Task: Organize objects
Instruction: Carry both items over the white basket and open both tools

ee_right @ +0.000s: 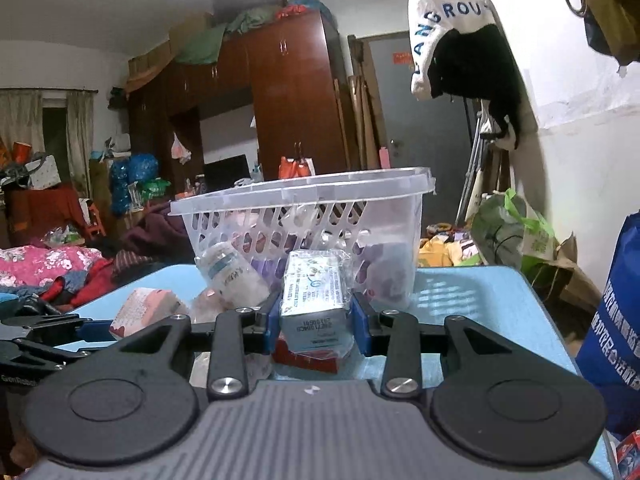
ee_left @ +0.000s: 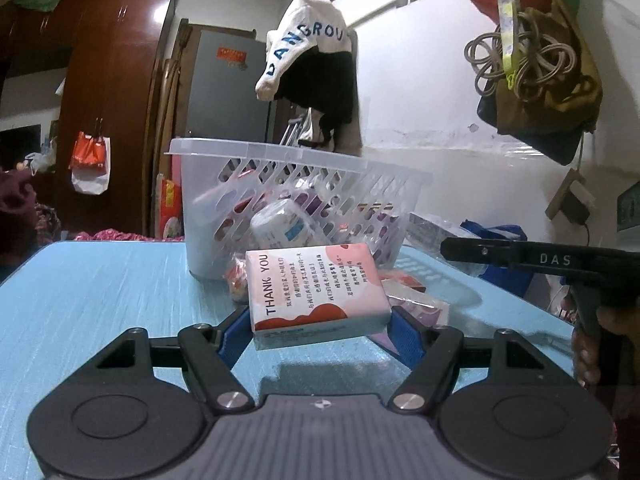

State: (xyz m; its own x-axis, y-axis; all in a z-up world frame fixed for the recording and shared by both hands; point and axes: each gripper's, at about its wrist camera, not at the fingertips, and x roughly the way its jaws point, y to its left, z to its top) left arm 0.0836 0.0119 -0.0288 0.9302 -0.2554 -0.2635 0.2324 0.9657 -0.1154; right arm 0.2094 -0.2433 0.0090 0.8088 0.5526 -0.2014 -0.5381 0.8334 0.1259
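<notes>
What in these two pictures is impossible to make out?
- Basket contents: both views, its lattice wall blurs them.
- Red box under the right tongs: right view, the held pack covers most of it.
- Pink box in the left tongs: small print unreadable.
- Person: left view, only a hand at the edge.

One slotted plastic basket [ee_left: 224,184], one pink "THANK YOU" box [ee_left: 316,292], one wrapped white carton [ee_right: 314,300], two claws: left claw [ee_left: 320,330], right claw [ee_right: 316,322].
</notes>
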